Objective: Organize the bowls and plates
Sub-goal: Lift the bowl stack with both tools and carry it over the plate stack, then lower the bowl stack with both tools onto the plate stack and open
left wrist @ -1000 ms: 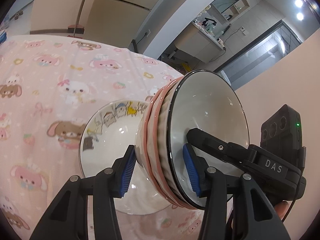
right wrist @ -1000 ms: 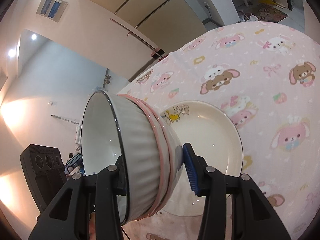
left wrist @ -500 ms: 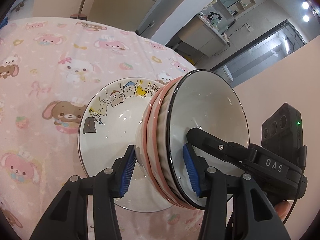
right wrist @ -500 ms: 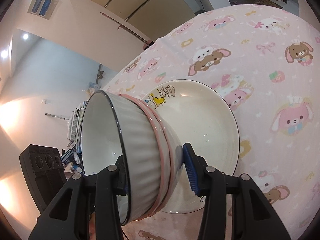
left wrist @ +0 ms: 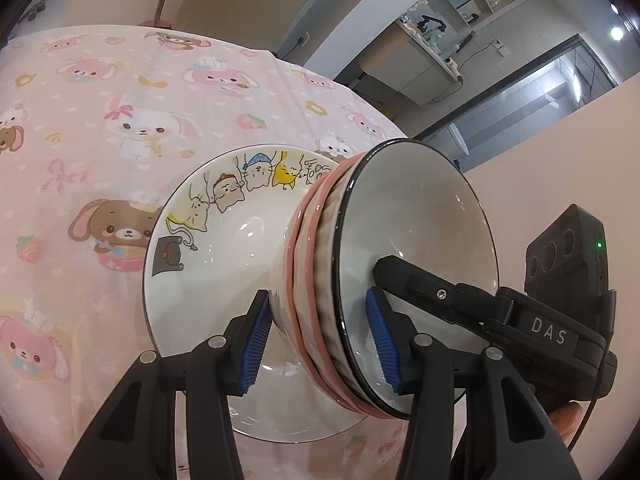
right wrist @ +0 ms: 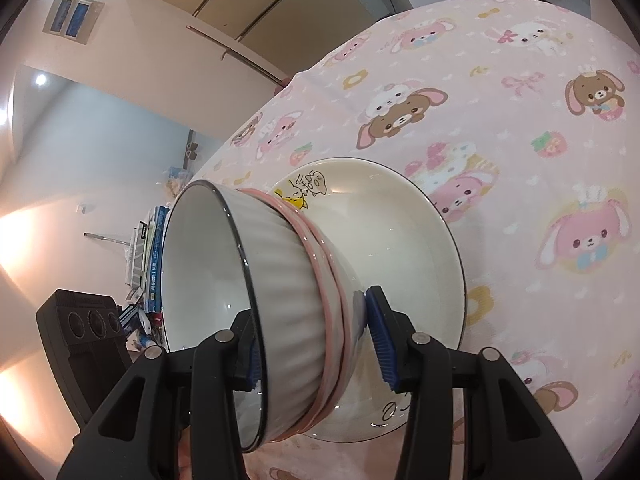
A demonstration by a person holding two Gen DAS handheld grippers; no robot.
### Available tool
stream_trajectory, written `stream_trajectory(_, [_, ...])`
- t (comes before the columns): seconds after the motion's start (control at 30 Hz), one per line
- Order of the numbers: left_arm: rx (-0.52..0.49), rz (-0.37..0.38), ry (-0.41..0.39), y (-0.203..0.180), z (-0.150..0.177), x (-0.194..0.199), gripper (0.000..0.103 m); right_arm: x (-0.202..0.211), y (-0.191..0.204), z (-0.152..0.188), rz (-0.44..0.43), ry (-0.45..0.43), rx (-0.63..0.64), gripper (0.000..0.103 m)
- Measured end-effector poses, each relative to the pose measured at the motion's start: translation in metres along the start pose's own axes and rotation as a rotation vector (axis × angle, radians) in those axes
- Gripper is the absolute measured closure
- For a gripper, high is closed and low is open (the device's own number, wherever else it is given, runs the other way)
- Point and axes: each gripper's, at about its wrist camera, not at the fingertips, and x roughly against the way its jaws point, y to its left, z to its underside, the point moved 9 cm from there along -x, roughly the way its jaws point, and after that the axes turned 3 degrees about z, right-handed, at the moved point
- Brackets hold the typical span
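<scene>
Left wrist: bowl stack (left wrist: 360, 280) overlaps cartoon plate (left wrist: 208, 248) rim.

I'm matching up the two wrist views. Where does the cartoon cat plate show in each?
Left wrist view: the plate lies centre-left, behind the stack of bowls.
Right wrist view: the plate lies centre-right, behind the same stack.
Shared landmark: the yellow cat drawn on its rim, beside the stack's pink edges in both.

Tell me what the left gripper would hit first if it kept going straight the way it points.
Likely the cartoon plate on the tablecloth. The left gripper, clamped on the stacked bowls, points down into it; depth is unclear.
</scene>
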Motion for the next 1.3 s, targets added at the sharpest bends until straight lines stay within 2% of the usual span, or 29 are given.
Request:
stream_trajectory(0.43, [0.008,-0.017,0.022,0.010,0.001,-0.011,0.052,-0.011,-0.004,0.001,0.029,0.018,0.000,0.059])
stream_trajectory(0.63, [0.013,0.002,0.020,0.014,-0.003,-0.014,0.052,-0.013,-0.003,-0.001,0.039,0.008,0.012,0.060])
stream_trajectory(0.9, [-0.041,-0.030,0.025,0.013,-0.005,-0.011,0.051,-0.013,0.000,0.000,0.046,-0.009,0.048,0.059])
stream_trajectory(1.07, [-0.122,-0.097,-0.014,0.006,-0.007,-0.006,0.051,-0.013,0.000,-0.001,0.040,-0.014,0.047,0.059])
stream_trajectory(1.17, [-0.144,-0.105,-0.044,0.003,-0.010,0.000,0.051,-0.010,0.001,-0.001,0.050,-0.022,0.059,0.059])
stream_trajectory(1.3, [-0.219,-0.177,-0.176,0.000,-0.021,0.020,0.051,0.011,0.009,-0.008,0.117,-0.129,0.120,0.057])
